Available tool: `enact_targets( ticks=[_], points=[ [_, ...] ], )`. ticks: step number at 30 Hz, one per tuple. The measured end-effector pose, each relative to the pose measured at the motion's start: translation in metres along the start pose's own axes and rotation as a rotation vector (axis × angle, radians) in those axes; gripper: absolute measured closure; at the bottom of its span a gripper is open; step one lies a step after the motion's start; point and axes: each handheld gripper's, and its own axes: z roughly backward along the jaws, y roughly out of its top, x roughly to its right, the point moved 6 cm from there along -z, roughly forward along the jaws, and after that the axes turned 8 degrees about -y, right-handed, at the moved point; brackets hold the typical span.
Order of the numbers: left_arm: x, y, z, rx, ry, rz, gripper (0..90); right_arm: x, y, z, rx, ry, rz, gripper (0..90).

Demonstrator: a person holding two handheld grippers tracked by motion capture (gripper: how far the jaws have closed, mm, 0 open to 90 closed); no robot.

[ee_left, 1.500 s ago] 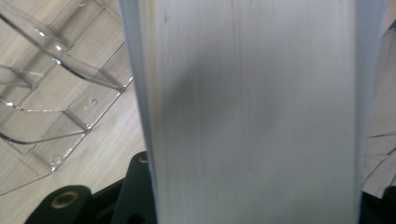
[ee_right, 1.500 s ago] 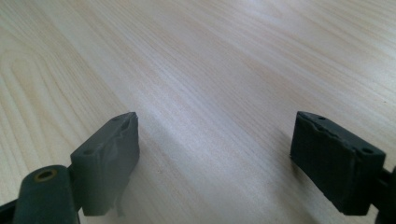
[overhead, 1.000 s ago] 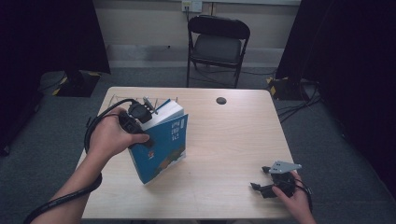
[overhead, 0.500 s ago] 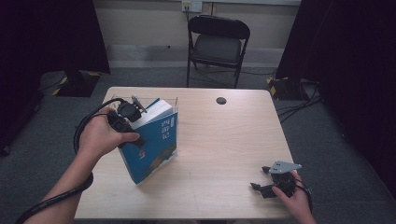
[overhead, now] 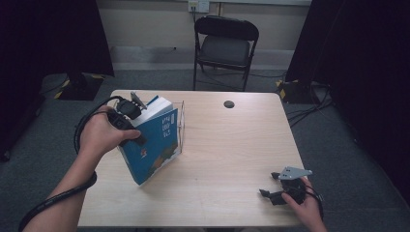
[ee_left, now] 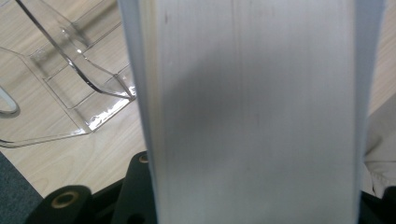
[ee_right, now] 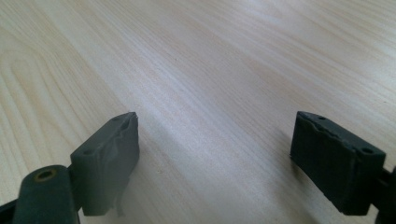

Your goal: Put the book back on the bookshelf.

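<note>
High view. The left gripper [overhead: 129, 116], pinching the top of a thick blue book [overhead: 155, 145], has carried it leftward and toward the back of the surface [overhead: 232, 159] over the last second, so that the book, tilted with its lower corner on the wood, now leans just beside the clear acrylic stand [overhead: 181, 126]. Judged from this, the book is being brought to the stand for slotting in; it is not yet seated. The cover is glossy, teal-blue, with white lettering; the page block is white. The surface is pale, matte wood-grain laminate with a small dark round cap [overhead: 228, 104] near its far edge. The right gripper [overhead: 271, 193] rests near the front right corner, unchanged from a second ago, well apart from the book. A black folding chair [overhead: 225, 43] stands beyond the surface.

Left gripper view. The book's page block [ee_left: 252, 112], smooth, cream-white and finely striated, stands between the two black jaws, which press on its covers. To its left lies the stand [ee_left: 70, 93]: transparent, hard, with a curved lip and flat base, glinting on the wood.

Right gripper view. The right gripper [ee_right: 215, 154] has its jaws spread wide with nothing between them; the pads [ee_right: 109, 154] are black, blocky and rubber-like, over bare wood grain.
</note>
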Motion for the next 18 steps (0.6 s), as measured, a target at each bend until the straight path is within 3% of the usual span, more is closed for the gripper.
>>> enact_targets(
  ticks=[6, 8, 14, 18],
  points=[
    [-0.008, 0.004, -0.001, -0.005, 0.012, 0.02, 61.8, 0.0, 0.0, 0.0, 0.0, 0.0, 0.0, 15.0],
    [-0.01, 0.006, -0.002, 0.013, 0.017, 0.049, 61.9, 0.0, 0.0, 0.0, 0.0, 0.0, 0.0, 15.0],
    [-0.013, 0.013, -0.001, 0.032, 0.011, 0.08, 61.9, 0.0, 0.0, 0.0, 0.0, 0.001, 0.001, 14.9],
    [-0.012, 0.019, -0.002, 0.025, 0.026, 0.074, 61.8, 0.0, 0.0, 0.0, 0.0, 0.001, 0.001, 14.9]
  ],
)
